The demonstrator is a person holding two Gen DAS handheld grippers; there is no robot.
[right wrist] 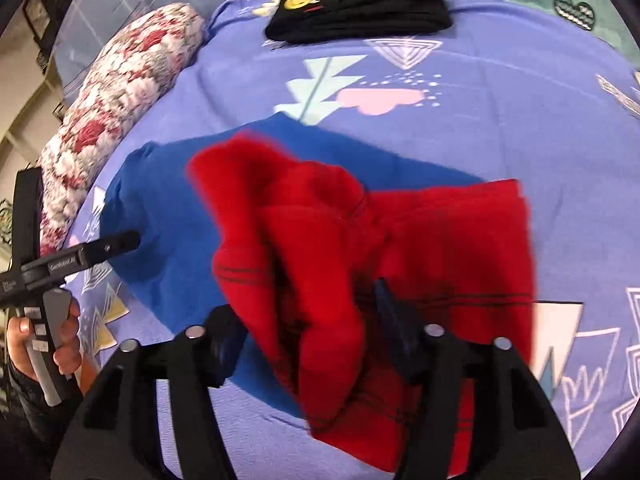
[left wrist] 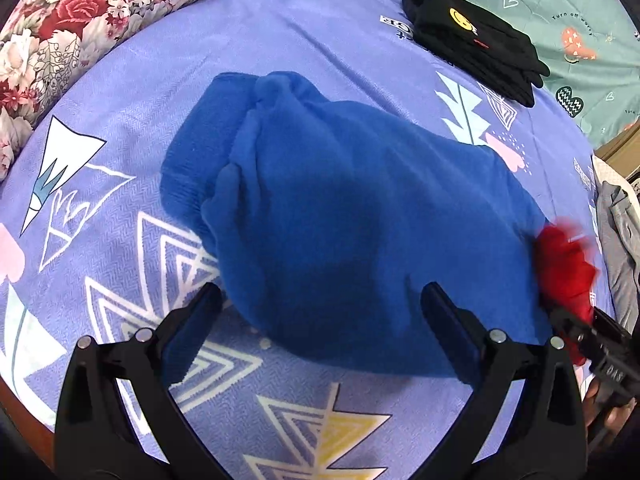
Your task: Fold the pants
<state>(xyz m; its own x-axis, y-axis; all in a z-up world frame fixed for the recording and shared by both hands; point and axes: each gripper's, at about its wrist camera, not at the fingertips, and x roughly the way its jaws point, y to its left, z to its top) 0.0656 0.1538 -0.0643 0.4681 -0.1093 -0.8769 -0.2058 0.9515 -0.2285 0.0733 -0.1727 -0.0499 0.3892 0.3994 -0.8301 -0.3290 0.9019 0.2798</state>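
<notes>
Red fleece pants [right wrist: 360, 264] were bunched between the fingers of your right gripper [right wrist: 308, 340], and that bunching was the main risk. The cloth hung in a loose clump with several layers and stitched seams overlapping, so a squeeze there could have caught only one layer or a stray fold, and the fold you made would have come out crooked. The picture was also smeared around the red cloth, so I judged a fast swing was under way; a fast swing could drag the red pants over the blue pants [right wrist: 168, 216] below and rumple them.

Your right fingers stood apart, with the red clump lying in the gap and draped past the far finger. I could not see either pad pressing on it, so I took it as not gripped. The red pants lay partly on the blue pants and partly on the purple bedsheet [right wrist: 520, 120].

Your left gripper [left wrist: 320, 320] was wide open and held nothing. The near edge of the blue pants [left wrist: 352, 208] lay between its fingers, seemingly under them rather than in their grip. A folded black garment [left wrist: 476, 40] sat well apart at the far side of the bed, beside the floral pillow [left wrist: 60, 32].
</notes>
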